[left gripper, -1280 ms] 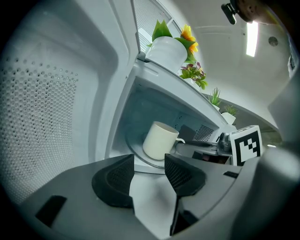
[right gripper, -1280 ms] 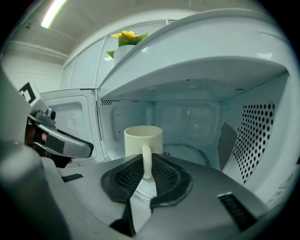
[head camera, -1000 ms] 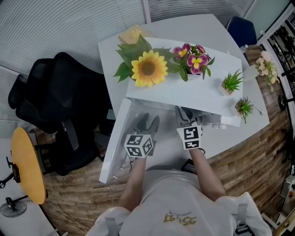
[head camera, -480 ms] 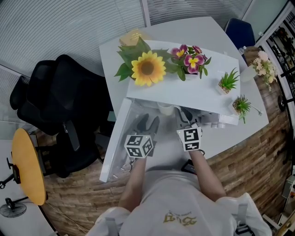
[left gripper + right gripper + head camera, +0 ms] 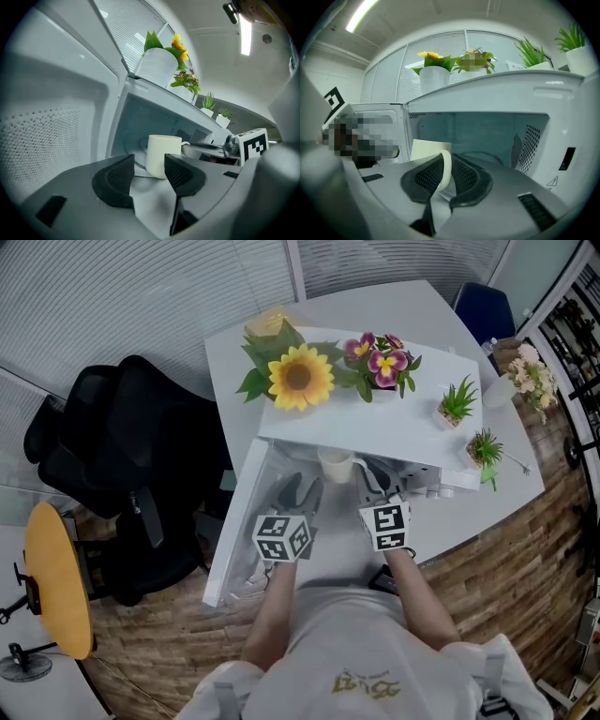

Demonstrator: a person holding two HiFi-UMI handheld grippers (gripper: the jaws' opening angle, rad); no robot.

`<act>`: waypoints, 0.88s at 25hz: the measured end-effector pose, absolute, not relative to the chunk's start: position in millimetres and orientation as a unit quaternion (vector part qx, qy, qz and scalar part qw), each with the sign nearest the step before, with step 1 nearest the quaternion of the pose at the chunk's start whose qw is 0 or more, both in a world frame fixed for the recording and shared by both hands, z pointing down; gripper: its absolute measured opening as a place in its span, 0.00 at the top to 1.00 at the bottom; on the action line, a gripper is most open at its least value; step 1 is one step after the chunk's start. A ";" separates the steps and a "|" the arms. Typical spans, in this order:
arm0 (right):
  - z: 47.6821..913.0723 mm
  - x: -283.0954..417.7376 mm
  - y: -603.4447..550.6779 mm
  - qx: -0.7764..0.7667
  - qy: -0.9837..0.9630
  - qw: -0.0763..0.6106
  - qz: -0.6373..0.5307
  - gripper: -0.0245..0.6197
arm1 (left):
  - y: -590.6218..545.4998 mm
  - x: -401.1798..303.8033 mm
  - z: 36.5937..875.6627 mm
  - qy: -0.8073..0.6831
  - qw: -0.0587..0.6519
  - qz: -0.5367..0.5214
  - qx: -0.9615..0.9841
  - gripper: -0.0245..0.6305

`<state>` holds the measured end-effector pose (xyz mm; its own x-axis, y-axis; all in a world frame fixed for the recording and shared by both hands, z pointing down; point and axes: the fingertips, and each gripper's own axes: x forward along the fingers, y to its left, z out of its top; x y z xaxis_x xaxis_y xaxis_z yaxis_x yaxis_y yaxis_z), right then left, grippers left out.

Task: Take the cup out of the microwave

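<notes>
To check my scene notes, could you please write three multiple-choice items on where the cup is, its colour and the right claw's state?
1. Where is the cup?
A) at the open front of the microwave
B) beside the sunflower
C) on the chair

2. What colour is the cup?
A) red
B) white
C) black

3. How is the right claw?
A) open and empty
B) shut on the cup's handle
C) out of view

Answers:
1 A, the head view shows it at the cavity's mouth.
2 B, its wall looks off-white in both gripper views.
3 B, the pads press the handle from both sides.
</notes>
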<state>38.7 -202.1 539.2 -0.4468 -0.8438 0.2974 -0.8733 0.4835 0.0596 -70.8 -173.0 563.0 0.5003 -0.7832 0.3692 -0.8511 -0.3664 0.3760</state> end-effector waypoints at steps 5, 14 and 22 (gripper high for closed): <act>535.8 41.6 -196.9 0.507 -0.849 0.139 0.047 0.87 | -169.9 -70.6 556.2 -0.496 0.260 0.060 0.826 0.66; 527.6 47.2 -183.0 0.509 -0.849 0.134 0.037 0.87 | -160.7 -72.9 546.9 -0.499 0.250 0.055 0.828 0.66; 524.9 45.1 -166.6 0.502 -0.854 0.126 0.050 0.87 | -149.8 -75.3 540.7 -0.501 0.243 0.053 0.829 0.66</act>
